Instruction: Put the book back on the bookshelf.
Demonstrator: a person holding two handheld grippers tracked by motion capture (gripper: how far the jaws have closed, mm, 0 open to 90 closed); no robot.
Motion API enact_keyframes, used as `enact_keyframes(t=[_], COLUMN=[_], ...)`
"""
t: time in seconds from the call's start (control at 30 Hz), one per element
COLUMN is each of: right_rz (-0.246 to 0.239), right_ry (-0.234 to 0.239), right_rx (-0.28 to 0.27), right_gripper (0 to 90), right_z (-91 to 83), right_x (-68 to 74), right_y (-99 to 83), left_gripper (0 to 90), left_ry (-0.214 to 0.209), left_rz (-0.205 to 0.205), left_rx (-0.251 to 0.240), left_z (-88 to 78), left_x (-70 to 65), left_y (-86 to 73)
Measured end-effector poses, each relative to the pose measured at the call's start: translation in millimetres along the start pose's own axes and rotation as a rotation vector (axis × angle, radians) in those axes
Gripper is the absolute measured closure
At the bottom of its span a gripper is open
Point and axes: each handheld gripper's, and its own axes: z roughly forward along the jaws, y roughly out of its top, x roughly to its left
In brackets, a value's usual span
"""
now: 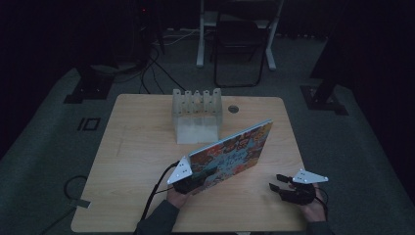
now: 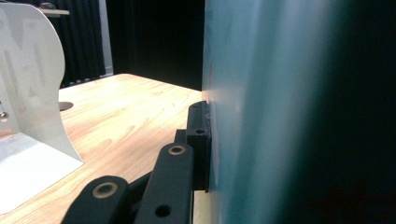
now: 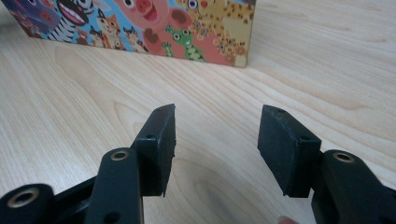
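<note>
From the high view, a thin, flat picture book point(image 1: 230, 154) with a busy cartoon-animal cover stands on its long edge on the pale wood-grain table point(image 1: 137, 147), running slantwise from near left to far right across the table's near middle. The left gripper point(image 1: 198, 180), matte black with a grey three-cornered plate on top, is clamped on the book's near left corner, with a hand behind it at the near edge. Well apart to the right, the right gripper point(image 1: 277, 181) lies low over the table in the other hand, its jaws parted with nothing between them. Just beyond the book stands a translucent white plastic rack point(image 1: 196, 115) with a row of upright slots, and a small round hole point(image 1: 233, 108) shows in the tabletop to its right.

In the left gripper view, one black jaw pad presses flat against the smooth teal face of the book point(image 2: 280, 116), which rises upright to the right; the second jaw is hidden behind it. The rack's point(image 2: 28, 93) curved, frosted side wall stands at the left on the wood.

In the right gripper view, two blocky black jaws stand moderately apart over bare wood grain. The book's glossy cover point(image 3: 140, 25), crowded with a pig, cat, frog and zebra, stands beyond them at far left.
</note>
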Motion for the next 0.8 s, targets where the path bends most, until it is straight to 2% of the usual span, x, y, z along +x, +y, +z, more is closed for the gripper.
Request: enact_keyframes(t=[0.27, 0.5, 0.8], right_rz=[-0.004, -0.007, -0.011], right_ry=[-0.009, -0.015, -0.025], right_rx=[0.022, 0.036, 0.054], right_gripper=[46.0, 46.0, 45.1], right_z=[1.1, 1.5, 0.9], right_x=[1.7, 2.4, 2.4], right_y=[-5.4, -9.3, -13.8], left_gripper=[80.2, 78.2, 76.5], left_ry=[-0.002, -0.032, -0.034], left_rz=[0.02, 0.0, 0.002], left_rx=[0.001, -0.007, -0.012], left_z=[0.0, 1.1, 1.7], left_x=[-2.5, -1.9, -3.4], left_y=[-0.2, -1.2, -2.1])
